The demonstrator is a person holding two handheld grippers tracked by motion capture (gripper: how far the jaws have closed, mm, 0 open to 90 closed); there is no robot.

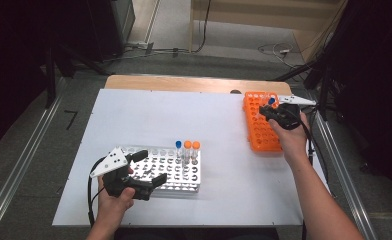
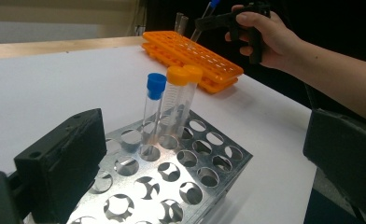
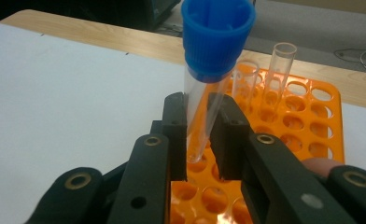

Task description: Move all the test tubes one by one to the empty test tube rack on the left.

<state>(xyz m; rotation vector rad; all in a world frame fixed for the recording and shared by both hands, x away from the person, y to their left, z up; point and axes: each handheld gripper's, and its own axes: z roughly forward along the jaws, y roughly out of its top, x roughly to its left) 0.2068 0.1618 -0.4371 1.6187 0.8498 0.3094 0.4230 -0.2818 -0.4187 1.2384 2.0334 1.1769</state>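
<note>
A clear tube with a blue cap (image 3: 217, 42) is pinched between the jaws of my right gripper (image 3: 197, 135), which is shut on it. The tube's lower end hangs tilted just above the holes of the orange rack (image 3: 312, 135). From above, the right gripper (image 1: 268, 111) sits over the far end of that orange rack (image 1: 261, 135), with the blue cap (image 1: 271, 101) poking out. My left gripper (image 1: 151, 167) stands open astride the near left part of the metal rack (image 1: 176, 175), gripping nothing. The metal rack (image 2: 218, 186) holds a blue-capped tube (image 2: 153, 107) and two orange-capped tubes (image 2: 179, 93).
Two uncapped clear tubes (image 3: 279, 70) stand in the far rows of the orange rack. A white sheet (image 1: 184, 120) covers the table between the two racks. The wooden table edge (image 1: 184, 82) runs along the back, and floor cables lie beyond it.
</note>
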